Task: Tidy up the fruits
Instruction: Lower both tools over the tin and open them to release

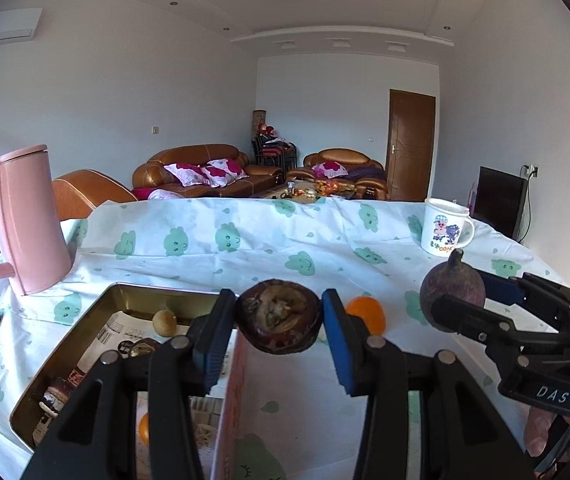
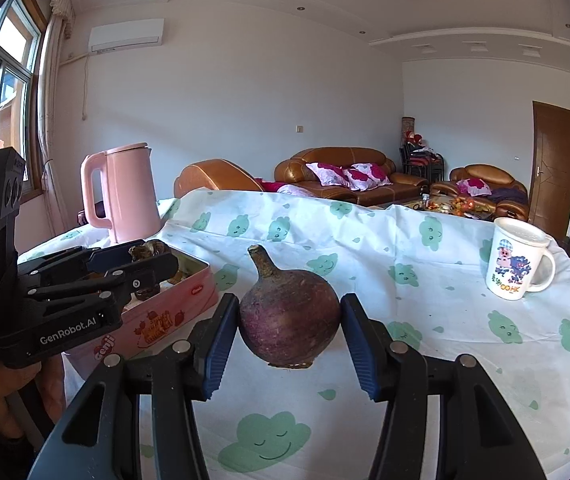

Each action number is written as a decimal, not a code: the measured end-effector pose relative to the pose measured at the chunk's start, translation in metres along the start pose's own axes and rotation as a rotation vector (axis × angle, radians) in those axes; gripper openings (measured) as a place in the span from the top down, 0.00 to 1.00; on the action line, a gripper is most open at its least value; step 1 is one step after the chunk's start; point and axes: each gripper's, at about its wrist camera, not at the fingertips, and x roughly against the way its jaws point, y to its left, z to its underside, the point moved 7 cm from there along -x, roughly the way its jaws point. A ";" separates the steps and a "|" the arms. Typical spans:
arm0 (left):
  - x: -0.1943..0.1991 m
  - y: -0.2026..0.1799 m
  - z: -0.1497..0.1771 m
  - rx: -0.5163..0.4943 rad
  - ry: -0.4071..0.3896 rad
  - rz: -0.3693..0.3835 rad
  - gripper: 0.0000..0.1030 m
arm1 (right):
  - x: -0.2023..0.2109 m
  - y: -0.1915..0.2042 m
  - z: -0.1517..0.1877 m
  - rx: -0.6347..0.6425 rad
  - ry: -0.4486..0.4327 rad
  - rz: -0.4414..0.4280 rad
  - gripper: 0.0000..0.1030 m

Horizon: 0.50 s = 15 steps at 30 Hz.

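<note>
Your left hand-held gripper [image 1: 279, 320] pinches a dried mangosteen [image 1: 278, 317] above the tin's [image 1: 85, 328] right wall — fruits already lie inside. Your right hand-held gripper [image 2: 289, 330] clamps a purple mangosteen [image 2: 289, 320] over the bench; a tangerine [image 1: 369, 314] waits mid-bench.

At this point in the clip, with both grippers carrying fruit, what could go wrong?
The left gripper grips the dark brown fruit by its rounded sides only, right above the pink tin's wall, so a slip might send it outside. The right gripper pinches the purple fruit the same way, in the air above the tablecloth; if dropped, it could roll toward the mug.
</note>
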 end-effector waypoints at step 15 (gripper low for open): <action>-0.004 0.100 -0.006 0.089 0.093 -0.111 0.55 | -0.051 0.079 -0.028 0.067 0.065 -0.153 0.47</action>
